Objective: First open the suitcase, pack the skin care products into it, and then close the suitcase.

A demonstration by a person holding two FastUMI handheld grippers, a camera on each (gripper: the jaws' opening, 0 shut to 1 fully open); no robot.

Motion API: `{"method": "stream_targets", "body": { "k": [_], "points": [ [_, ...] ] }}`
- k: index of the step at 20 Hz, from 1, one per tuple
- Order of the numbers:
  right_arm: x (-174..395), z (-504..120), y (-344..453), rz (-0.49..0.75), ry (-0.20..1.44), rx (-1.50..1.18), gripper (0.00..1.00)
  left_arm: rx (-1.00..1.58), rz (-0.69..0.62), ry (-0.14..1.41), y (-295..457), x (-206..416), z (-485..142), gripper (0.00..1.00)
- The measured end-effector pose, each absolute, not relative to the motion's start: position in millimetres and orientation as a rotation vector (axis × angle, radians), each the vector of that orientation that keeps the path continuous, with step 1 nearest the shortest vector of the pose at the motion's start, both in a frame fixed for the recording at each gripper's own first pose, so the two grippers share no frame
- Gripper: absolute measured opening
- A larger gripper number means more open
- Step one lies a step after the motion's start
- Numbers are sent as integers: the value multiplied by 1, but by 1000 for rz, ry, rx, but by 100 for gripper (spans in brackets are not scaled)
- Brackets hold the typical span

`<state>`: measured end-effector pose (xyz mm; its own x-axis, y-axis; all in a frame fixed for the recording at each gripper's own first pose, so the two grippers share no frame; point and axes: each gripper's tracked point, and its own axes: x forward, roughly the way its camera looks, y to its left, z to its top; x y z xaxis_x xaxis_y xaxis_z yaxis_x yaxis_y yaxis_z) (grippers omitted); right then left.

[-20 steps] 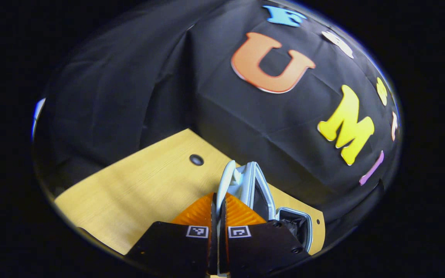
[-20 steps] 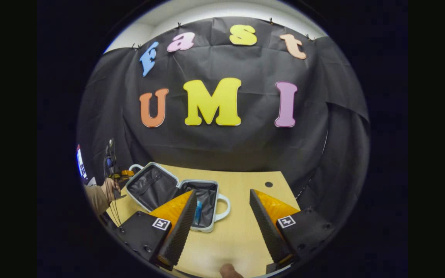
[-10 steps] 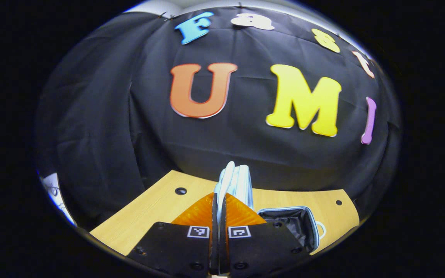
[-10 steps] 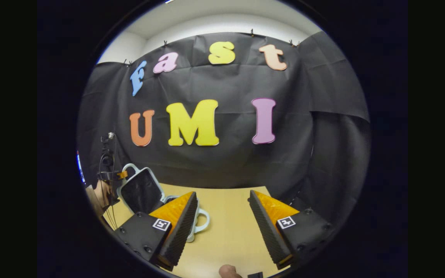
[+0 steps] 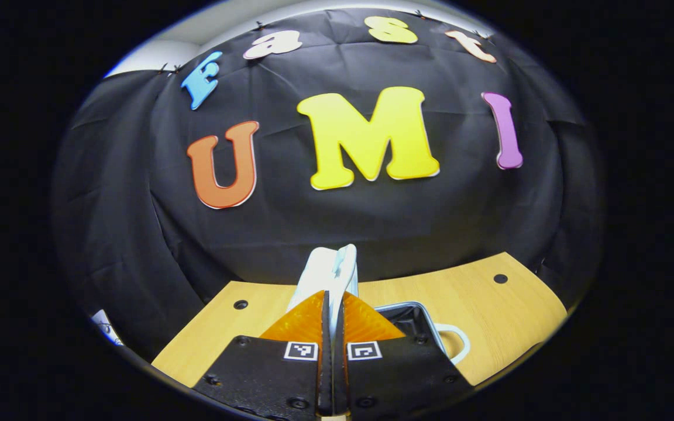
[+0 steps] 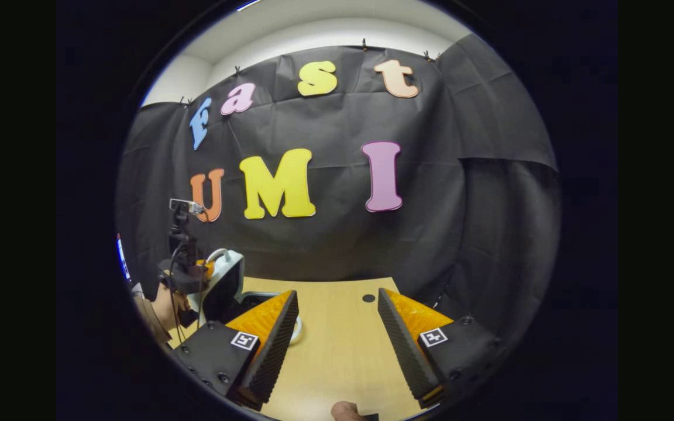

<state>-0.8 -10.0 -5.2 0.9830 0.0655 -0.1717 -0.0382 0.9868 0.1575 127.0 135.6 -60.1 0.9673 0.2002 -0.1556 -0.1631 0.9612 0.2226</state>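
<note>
The small white suitcase lies on the wooden table (image 5: 489, 316), its lid (image 5: 325, 275) raised nearly upright and leaning over the black-lined base (image 5: 413, 318). My left gripper (image 5: 332, 301) is shut on the lid's handle edge. In the right gripper view the lid (image 6: 224, 280) stands at the left, with the left gripper (image 6: 199, 270) and the hand (image 6: 167, 301) that holds it beside it. The base (image 6: 252, 299) is mostly hidden behind my right gripper's left finger. My right gripper (image 6: 337, 327) hangs open over bare table, apart from the suitcase. The suitcase's contents are hidden.
The table (image 6: 337, 351) has small round holes (image 6: 368, 298) near its back corners. The black cloth wall stands close behind the table. A fingertip (image 6: 346, 410) shows at the bottom of the right gripper view.
My left gripper has swung the lid up from lying flat and open to nearly upright over the base. The right gripper stayed open and shifted a little right, away from the suitcase.
</note>
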Motion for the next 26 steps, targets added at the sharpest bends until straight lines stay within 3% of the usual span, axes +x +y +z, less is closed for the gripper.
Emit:
{"method": "stream_targets", "body": {
  "k": [7,13,20,23,26],
  "points": [
    [-6,-37,-54,24,234,156,81,342,79,319,37,142,-151,5],
    [-7,-78,-89,10,321,128,81,407,79,419,13,157,-216,5],
    [0,-97,-113,20,359,129,81,485,117,500,3,161,-245,9],
    [7,-93,-114,24,353,133,81,450,60,532,-5,161,-253,19],
    [11,-79,-112,25,326,132,81,393,33,538,-8,158,-245,35]
  ]
}}
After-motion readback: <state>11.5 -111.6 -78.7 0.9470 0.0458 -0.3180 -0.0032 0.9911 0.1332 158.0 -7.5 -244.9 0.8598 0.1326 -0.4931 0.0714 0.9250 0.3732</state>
